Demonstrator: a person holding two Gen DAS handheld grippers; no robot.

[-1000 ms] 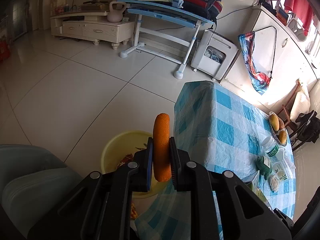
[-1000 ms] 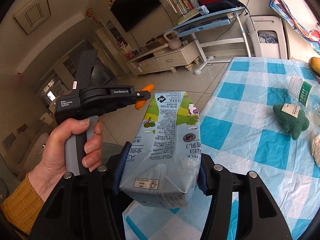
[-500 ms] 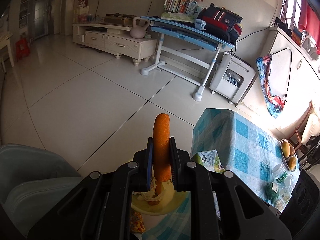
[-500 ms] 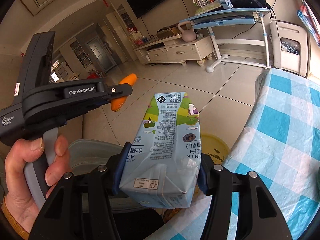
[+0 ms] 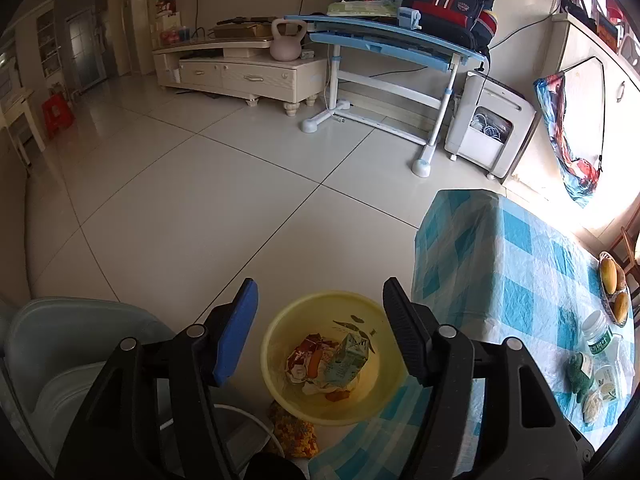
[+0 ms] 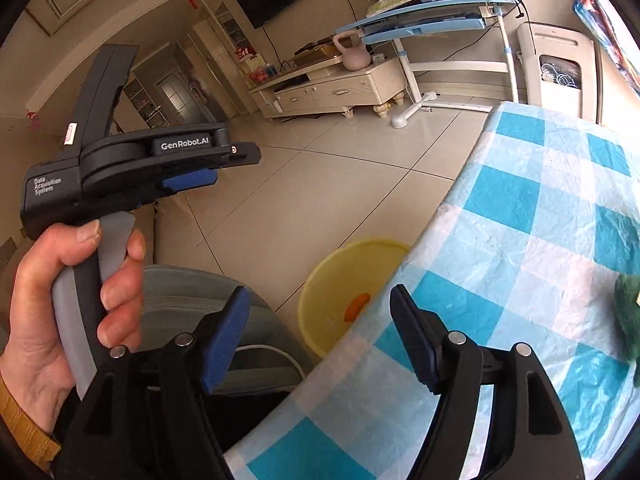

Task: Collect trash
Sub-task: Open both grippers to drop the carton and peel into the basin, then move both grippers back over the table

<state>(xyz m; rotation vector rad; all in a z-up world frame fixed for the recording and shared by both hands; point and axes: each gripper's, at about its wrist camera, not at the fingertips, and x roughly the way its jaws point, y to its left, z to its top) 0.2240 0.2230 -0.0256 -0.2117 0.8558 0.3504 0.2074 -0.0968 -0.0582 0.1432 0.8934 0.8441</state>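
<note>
both hand-held grippers, left (image 5: 320, 332) and right (image 6: 320, 336), are opening with nothing between them; keep them over the yellow basin (image 5: 280, 344) until the trash settles.

Plastic, paper and glossy tile

The yellow basin (image 5: 280, 344) looks smooth, slightly shiny plastic; the milk carton (image 5: 347, 360) at its 3 o'clock side is printed, creased paperboard. The checked tablecloth (image 6: 540, 220) is crinkled, glossy film — probably plastic. Floor tiles (image 5: 192, 216) are polished — reflective. Gripper pads (image 5: 236, 332) look matt blue rubber.
</note>
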